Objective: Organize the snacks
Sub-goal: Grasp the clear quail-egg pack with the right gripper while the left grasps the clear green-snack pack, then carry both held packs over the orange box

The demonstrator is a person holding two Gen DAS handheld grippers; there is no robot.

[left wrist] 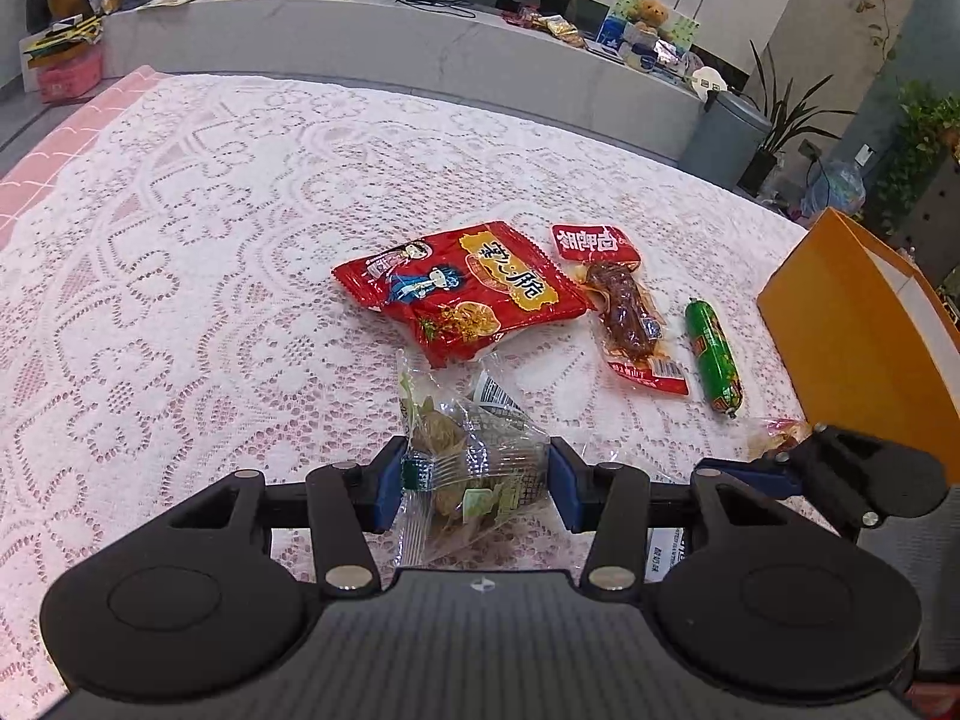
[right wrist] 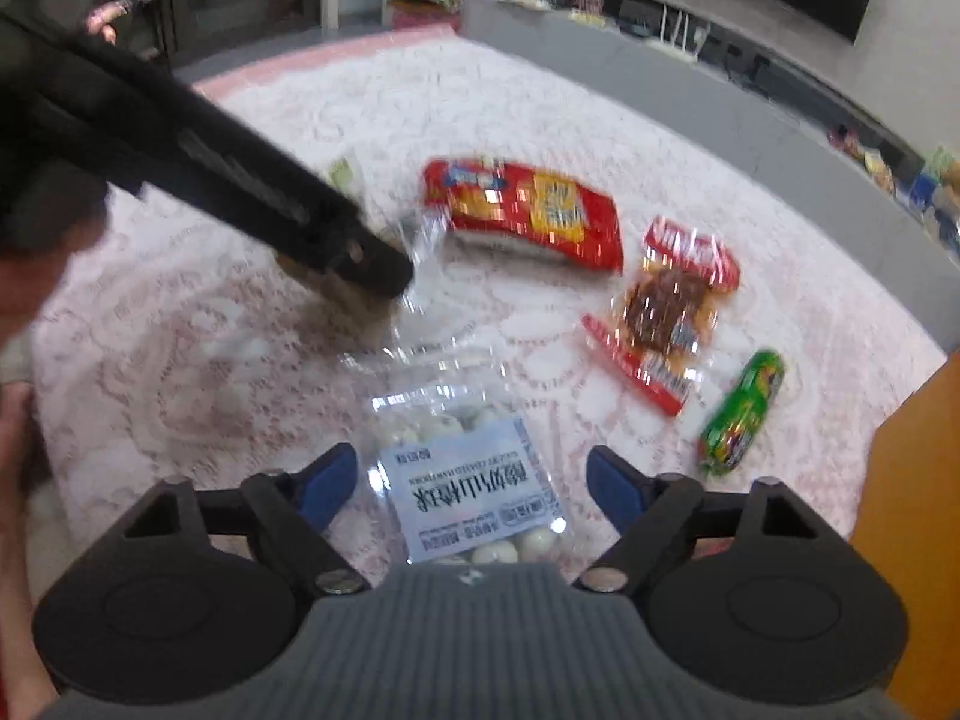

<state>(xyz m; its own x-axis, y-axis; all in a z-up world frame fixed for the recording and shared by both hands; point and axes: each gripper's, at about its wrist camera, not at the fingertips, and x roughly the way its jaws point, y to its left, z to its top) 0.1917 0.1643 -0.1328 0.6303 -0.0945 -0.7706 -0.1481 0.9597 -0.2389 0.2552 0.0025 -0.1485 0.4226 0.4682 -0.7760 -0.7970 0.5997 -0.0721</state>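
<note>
My left gripper is shut on a clear bag of brownish snacks, its blue pads pressed on both sides. Beyond it lie a big red snack bag, a red-topped meat pack and a green sausage. My right gripper is open, its blue pads on either side of a clear bag of white balls with a white label lying on the cloth. The right wrist view is blurred; it shows the left gripper, the red bag, the meat pack and the green sausage.
A white lace cloth covers the table. An orange box stands at the right edge, also seen in the right wrist view. A grey counter with clutter runs behind. A small wrapped snack lies by the box.
</note>
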